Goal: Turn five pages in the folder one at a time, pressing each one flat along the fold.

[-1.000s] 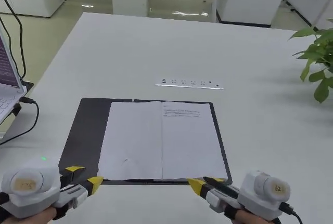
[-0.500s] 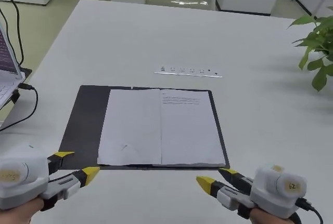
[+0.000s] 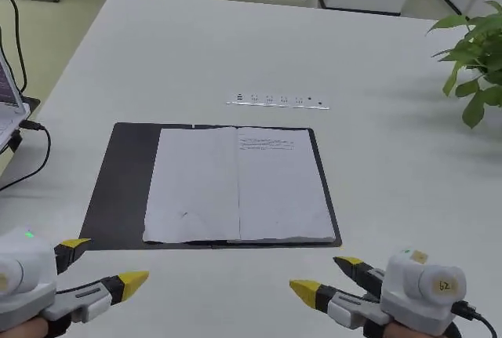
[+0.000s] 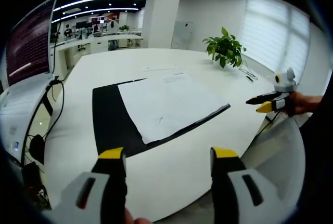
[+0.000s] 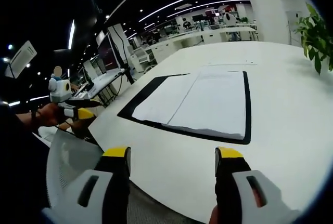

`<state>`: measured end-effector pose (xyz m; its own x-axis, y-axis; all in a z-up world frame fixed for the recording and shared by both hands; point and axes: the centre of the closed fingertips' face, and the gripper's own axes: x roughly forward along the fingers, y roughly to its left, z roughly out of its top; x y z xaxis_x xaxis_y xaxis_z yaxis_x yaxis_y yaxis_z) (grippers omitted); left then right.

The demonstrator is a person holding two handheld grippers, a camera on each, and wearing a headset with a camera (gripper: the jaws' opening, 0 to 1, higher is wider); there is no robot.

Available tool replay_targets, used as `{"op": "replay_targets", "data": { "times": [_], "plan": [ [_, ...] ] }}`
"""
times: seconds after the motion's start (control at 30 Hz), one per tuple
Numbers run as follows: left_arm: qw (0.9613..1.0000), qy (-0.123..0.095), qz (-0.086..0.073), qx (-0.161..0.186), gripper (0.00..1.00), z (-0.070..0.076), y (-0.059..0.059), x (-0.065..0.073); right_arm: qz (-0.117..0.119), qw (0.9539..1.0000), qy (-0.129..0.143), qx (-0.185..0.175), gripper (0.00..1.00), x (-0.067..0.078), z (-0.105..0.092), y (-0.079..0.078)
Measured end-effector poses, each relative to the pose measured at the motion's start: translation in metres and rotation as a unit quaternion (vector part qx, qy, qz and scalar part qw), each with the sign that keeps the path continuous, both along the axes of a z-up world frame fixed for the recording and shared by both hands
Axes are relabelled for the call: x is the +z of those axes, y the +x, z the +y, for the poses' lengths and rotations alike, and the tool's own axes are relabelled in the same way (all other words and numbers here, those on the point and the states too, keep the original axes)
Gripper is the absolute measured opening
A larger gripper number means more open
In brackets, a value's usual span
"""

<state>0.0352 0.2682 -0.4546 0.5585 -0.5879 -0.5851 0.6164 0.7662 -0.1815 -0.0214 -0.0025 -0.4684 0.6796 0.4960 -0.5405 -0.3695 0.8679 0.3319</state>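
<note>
A black folder [image 3: 121, 189] lies open and flat on the white table, white pages [image 3: 235, 185] spread across it, with a few lines of print at the top of the right page. The folder [image 4: 112, 115] appears ahead in the left gripper view, and the folder [image 5: 156, 86] in the right gripper view. My left gripper [image 3: 103, 263] hovers open near the table's front edge, left of the folder's near corner. My right gripper [image 3: 325, 274] hovers open just in front of the folder's near right corner. Nothing sits between either pair of yellow-tipped fingers.
A strip of small sockets [image 3: 276, 102] is set into the table behind the folder. A potted plant [image 3: 474, 63] stands at the right edge. A laptop [image 3: 6, 95] with a black cable [image 3: 31, 150] sits at the far left.
Both grippers have drawn back toward me, away from the folder's near edge, and stayed open. The folder has not moved; the head camera tilted.
</note>
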Motion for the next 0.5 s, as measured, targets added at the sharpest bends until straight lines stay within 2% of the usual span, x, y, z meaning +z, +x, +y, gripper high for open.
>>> {"op": "replay_targets", "data": {
  "times": [0.1,0.33,0.5],
  "plan": [
    [1.0,-0.004,0.005,-0.002,0.68,-0.002,-0.002,-0.001,0.004,0.9998,-0.014,0.011,0.67,-0.002,0.002,-0.001],
    [0.9999,-0.01,0.004,-0.002,0.69,-0.007,0.005,0.003,0.004,1.0,-0.004,0.005,0.67,-0.001,0.001,0.001],
    [0.9997,0.004,0.004,-0.023,0.68,-0.014,0.004,0.001,0.01,0.9999,-0.006,0.01,0.68,-0.004,0.0,-0.002]
  ]
}}
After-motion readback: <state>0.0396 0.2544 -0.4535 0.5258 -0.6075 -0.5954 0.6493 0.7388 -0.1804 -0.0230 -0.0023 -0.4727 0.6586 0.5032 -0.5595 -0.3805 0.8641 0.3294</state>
